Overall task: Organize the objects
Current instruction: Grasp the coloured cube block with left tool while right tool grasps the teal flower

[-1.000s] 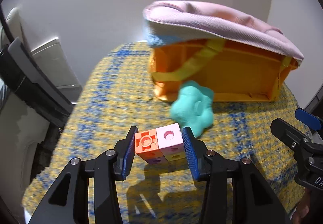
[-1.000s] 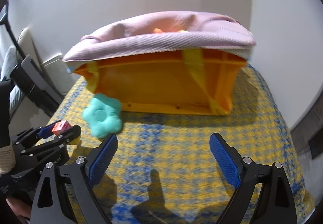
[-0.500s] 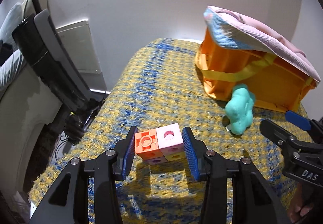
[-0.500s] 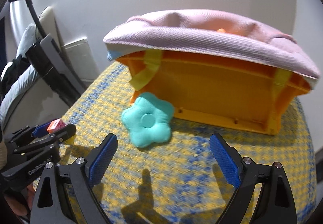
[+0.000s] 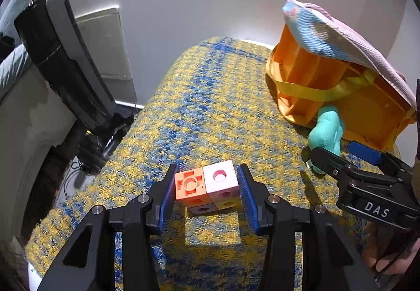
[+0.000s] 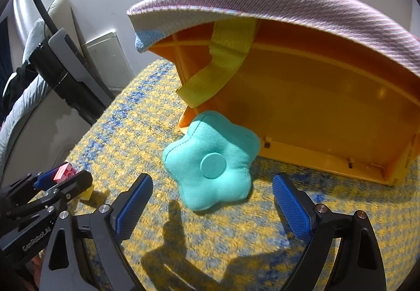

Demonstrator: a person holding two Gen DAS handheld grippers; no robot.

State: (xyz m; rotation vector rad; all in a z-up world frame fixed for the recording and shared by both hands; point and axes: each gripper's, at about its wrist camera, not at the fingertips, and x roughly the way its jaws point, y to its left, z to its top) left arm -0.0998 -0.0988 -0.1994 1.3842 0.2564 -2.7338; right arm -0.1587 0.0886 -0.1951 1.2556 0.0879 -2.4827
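A cluster of joined toy cubes (image 5: 207, 186), orange and pink on top with purple and yellow below, sits between my left gripper's blue pads. The left gripper (image 5: 207, 180) is shut on it just above the yellow-and-blue woven surface (image 5: 210, 96). In the right wrist view this gripper (image 6: 63, 178) shows at the lower left with the cubes (image 6: 64, 172) in it. A teal flower-shaped cushion (image 6: 210, 162) leans against an orange bin (image 6: 315, 107) tipped on its side. My right gripper (image 6: 211, 180) stands open just in front of the cushion, not touching it.
A pink and light-blue cloth (image 6: 288, 2) drapes over the orange bin (image 5: 354, 107). The woven surface drops off at its left edge, where a black and grey chair part (image 5: 65, 67) and cables stand. A white wall rises behind. A hand (image 5: 388, 259) shows at the lower right.
My left gripper carried the cubes leftward, away from the bin, which now sits at the right of its view. My right gripper came lower and closer to the teal cushion.
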